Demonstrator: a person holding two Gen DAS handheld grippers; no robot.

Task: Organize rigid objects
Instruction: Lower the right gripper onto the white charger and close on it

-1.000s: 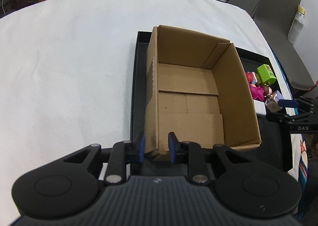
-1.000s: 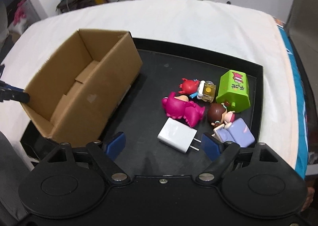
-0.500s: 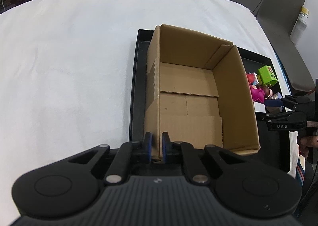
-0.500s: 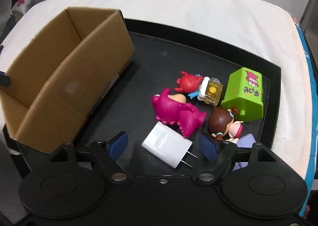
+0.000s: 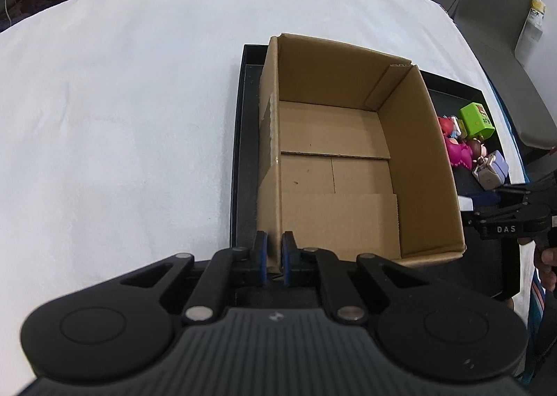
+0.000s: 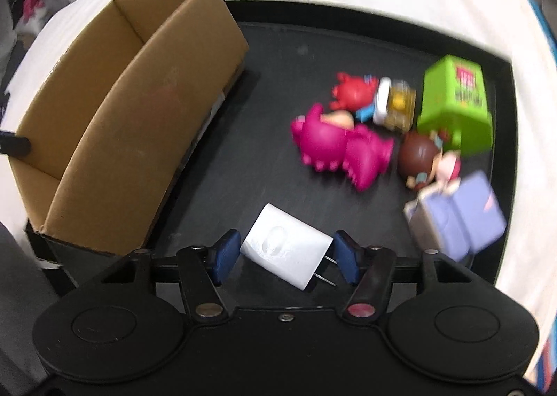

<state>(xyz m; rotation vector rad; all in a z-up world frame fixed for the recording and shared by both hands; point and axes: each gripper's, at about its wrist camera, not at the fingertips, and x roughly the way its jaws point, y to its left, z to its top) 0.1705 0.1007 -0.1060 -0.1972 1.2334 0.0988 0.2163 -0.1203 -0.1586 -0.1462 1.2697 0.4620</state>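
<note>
Blue pads of the right hand-held gripper (image 6: 283, 258) bracket the white wall charger (image 6: 287, 249), which lies on the black tray (image 6: 383, 16) at lower centre of the right wrist view. Its jaws have just been closing but do not yet press it. The charger's long axis runs diagonally, prongs toward lower right. At left, the left hand-held gripper (image 5: 274, 258) is clenched on the cardboard box (image 5: 421, 152) wall.

The left gripper (image 5: 274, 258) points steeply down, its blue pads pinched together on the near wall of the cardboard box (image 5: 348, 166). The right gripper (image 6: 285, 262), also angled down, has just been closing, its pads flanking the white charger (image 6: 287, 248) without pressing it.
</note>
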